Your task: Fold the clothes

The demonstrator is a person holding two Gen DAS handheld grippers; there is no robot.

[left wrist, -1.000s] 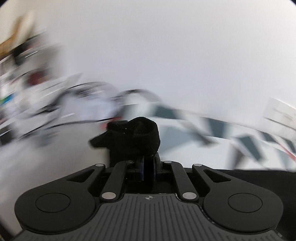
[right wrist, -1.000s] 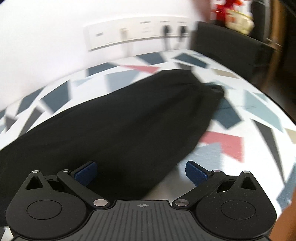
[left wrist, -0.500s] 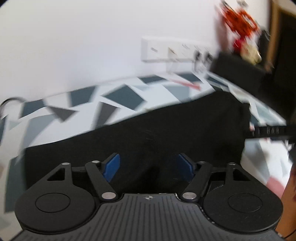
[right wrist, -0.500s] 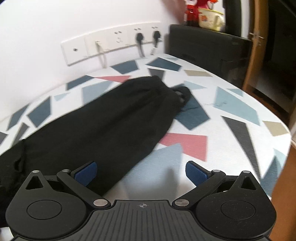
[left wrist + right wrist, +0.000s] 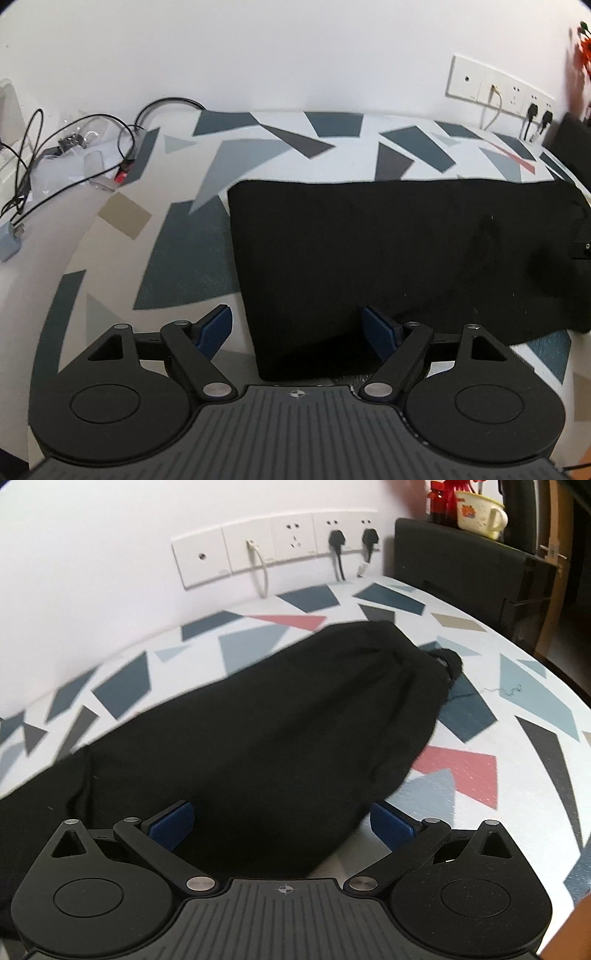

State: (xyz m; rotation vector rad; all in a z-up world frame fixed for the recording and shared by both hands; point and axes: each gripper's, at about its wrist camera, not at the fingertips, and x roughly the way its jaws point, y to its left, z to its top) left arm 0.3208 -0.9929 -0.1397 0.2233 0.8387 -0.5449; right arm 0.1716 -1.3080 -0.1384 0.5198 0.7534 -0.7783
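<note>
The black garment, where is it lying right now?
The black garment lies flat on the patterned tabletop, ahead of both grippers, with the wall sockets beyond it.

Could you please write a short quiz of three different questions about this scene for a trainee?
1. True or false: the black folded fabric garment lies flat on the white tablecloth with grey, blue and red triangles.
2. What do the left tongs hold? A) the garment B) a cable C) nothing
3. Which things are plugged into the white wall socket strip?

Key
1. True.
2. C: the jaws are opening, pads clear of the cloth.
3. One white cable and two black plugs.
</note>
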